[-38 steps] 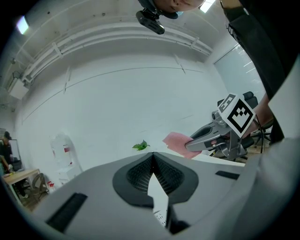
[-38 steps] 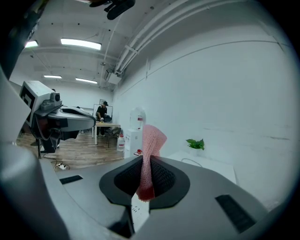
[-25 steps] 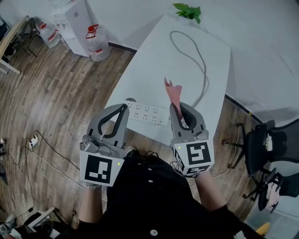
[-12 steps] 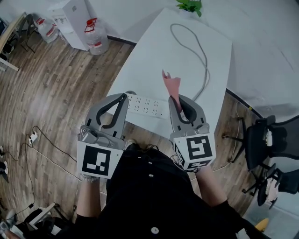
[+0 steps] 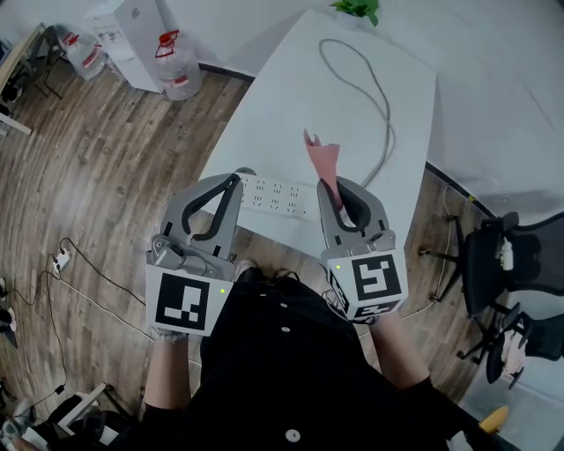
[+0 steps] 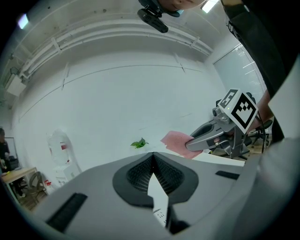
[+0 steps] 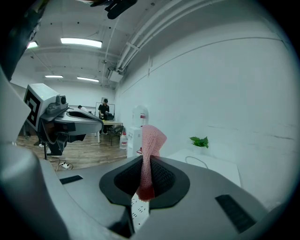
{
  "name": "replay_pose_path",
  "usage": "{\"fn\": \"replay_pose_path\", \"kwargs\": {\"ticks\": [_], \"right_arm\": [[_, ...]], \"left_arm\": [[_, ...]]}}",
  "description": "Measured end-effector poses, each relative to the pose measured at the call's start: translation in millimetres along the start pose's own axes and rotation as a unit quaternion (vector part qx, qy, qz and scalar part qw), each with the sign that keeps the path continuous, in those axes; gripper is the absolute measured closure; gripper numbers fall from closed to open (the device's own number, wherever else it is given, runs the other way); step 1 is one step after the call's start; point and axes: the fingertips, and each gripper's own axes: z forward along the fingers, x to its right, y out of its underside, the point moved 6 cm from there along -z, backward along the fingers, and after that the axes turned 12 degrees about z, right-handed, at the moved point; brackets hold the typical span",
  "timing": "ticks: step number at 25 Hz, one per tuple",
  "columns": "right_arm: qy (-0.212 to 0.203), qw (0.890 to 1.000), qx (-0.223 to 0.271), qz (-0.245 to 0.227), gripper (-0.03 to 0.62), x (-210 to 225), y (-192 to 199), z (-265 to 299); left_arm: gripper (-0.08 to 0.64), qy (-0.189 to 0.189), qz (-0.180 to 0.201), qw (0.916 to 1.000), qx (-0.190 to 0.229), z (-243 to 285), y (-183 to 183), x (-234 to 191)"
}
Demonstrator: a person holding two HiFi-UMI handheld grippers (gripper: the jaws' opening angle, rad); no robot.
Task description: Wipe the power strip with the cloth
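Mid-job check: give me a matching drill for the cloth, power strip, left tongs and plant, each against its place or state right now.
Things:
1. cloth
2. power strip
3. left tongs
4. plant

Place or state:
A. at the far end of the table
B. shut, nothing between them
C. pinched in the right tongs
D. lying flat at the table's near edge

Pairs: 1-C, 2-D, 3-B, 4-A.

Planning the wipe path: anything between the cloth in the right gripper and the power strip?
Nothing visible. The right gripper clamps the cloth upright by the right end of the power strip; its visible top is bare.
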Motion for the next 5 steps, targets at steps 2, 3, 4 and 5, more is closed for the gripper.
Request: {"fn": "replay_pose_path", "kwargs": {"ticks": [2, 3, 4, 5], "right_arm": [[0.000, 1.000, -0.002, -0.002, 0.537, -1.2, -0.2, 0.0], [0.000, 1.000, -0.002, -0.003, 0.537, -1.5, -0.4, -0.2], [0.000, 1.000, -0.003, -0.005, 0.537, -1.6, -0.6, -0.5], [0.000, 1.000, -0.003, -0.006, 0.537, -1.6, -0.8, -0.8]], "left_arm": [[0.549, 0.001, -0.002, 1.0000, -0.001, -0.5, 1.3, -0.3], [0.549, 0.001, -0.004, 1.0000, -0.001, -0.9, 1.8, -0.6], [0.549, 0.001, -0.005, 1.0000, -0.002, -1.3, 2.2, -0.7], [0.549, 0.001, -0.007, 1.0000, -0.003, -1.7, 2.6, -0.9]]}}
